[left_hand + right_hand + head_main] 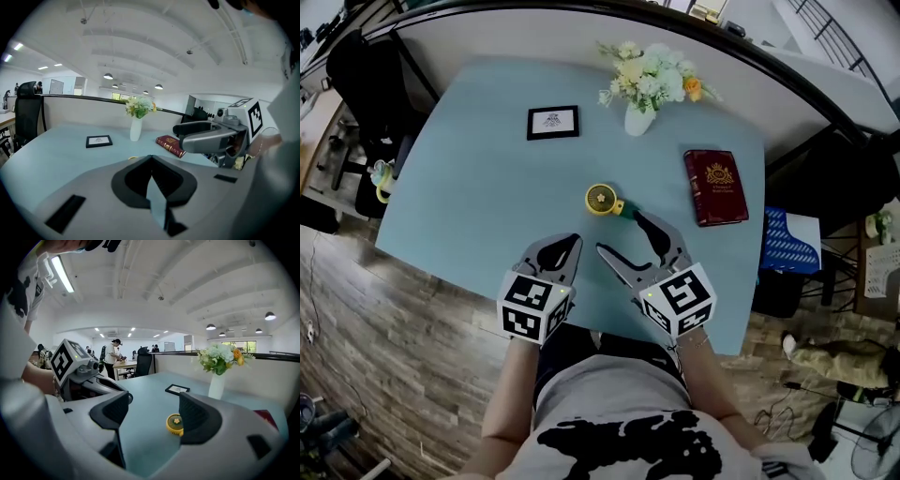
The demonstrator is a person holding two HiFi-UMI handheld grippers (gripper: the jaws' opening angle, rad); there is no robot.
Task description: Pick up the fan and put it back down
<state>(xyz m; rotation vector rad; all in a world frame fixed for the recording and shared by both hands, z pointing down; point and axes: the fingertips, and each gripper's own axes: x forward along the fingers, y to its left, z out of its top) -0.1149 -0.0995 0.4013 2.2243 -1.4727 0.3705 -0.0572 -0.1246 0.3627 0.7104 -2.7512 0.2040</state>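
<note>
A round yellow fan [602, 199] lies flat on the smooth blue table [469, 169]. Just short of it the right gripper [620, 233] gapes empty. The left gripper [573, 242] has its jaws together.

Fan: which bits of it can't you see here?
Head view: the fan handle's end sits under a jaw of the right gripper.
Right gripper view: its right edge and handle are behind a jaw pad.
Left gripper view: the left gripper itself hides nearly all of it.
</note>
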